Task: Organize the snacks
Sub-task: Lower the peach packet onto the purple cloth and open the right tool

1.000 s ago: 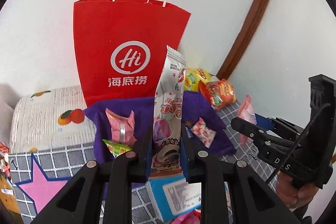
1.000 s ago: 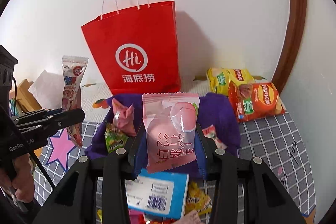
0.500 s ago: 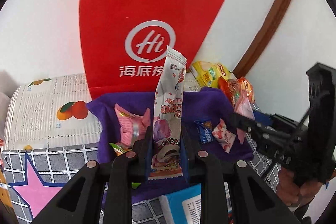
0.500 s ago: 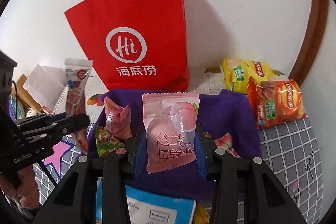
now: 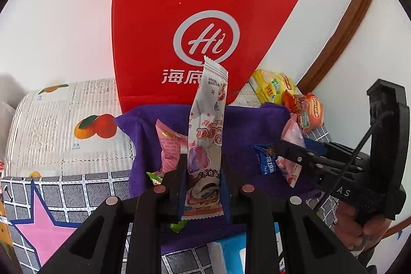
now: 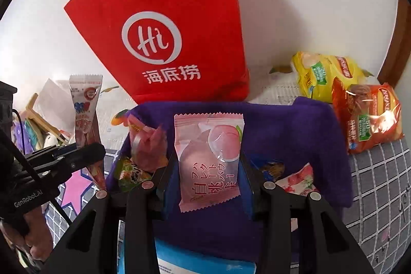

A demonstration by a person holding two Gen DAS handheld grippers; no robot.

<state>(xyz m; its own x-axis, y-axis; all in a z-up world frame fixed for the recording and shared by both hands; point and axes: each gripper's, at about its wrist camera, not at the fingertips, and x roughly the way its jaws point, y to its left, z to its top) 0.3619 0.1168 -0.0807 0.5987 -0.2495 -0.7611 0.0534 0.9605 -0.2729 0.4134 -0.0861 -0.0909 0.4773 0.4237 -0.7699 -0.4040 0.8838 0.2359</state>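
Note:
My left gripper [image 5: 201,163] is shut on a tall white-and-pink snack stick [image 5: 208,120], held upright over the near edge of a purple fabric bin [image 5: 246,125]. The right gripper [image 6: 205,163] is shut on a pink peach snack pack [image 6: 208,158], also upright above the purple bin [image 6: 295,130]. Several small packs lie in the bin: a pink wrapper [image 5: 169,145], a blue pack [image 5: 264,161] and a green one [image 6: 128,171]. Each gripper shows in the other's view: the right gripper [image 5: 285,149] on the right, the left gripper [image 6: 95,150] on the left.
A red paper bag [image 6: 167,30] stands against the wall just behind the bin. Yellow [image 6: 323,73] and orange [image 6: 367,117] chip bags lie at the back right. A blue-and-white box [image 6: 200,263] lies in front of the bin on the checked mat [image 6: 380,176].
Both grippers have moved forward and down toward the purple bin, still holding their snacks; the red bag and the bin now loom larger.

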